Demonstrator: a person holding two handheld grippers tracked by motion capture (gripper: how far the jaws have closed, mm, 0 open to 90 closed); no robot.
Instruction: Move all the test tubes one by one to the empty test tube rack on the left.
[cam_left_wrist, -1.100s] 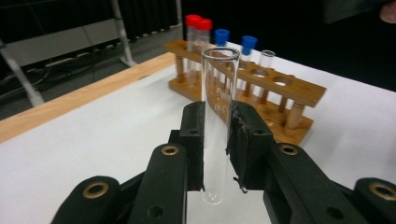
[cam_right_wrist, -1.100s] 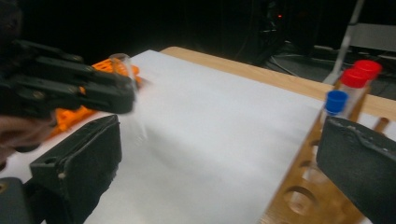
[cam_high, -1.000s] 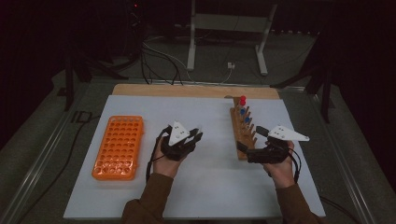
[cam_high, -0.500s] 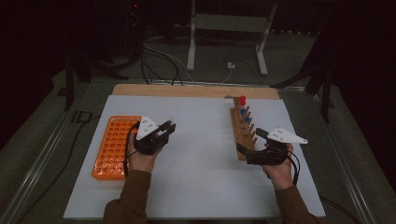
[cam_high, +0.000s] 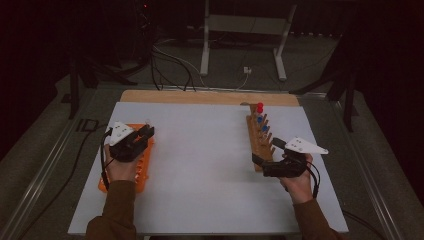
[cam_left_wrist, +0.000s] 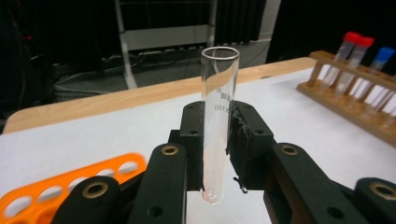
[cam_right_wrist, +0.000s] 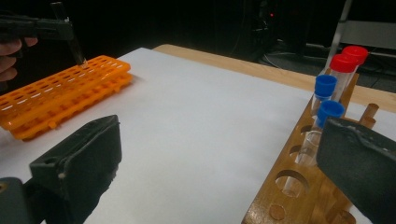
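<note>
L gripper jaws clamped, wrist level, forearm at table's left, R gripper jaws wide apart, hand low at right

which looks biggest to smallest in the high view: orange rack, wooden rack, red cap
1. orange rack, though the left gripper and hand hide much of it
2. wooden rack, narrower but similar in length, so the order is unsure
3. red cap, clearly smallest

Dark room; a white counter with a wooden far edge, grey floor, cables, a metal stand behind.
</note>
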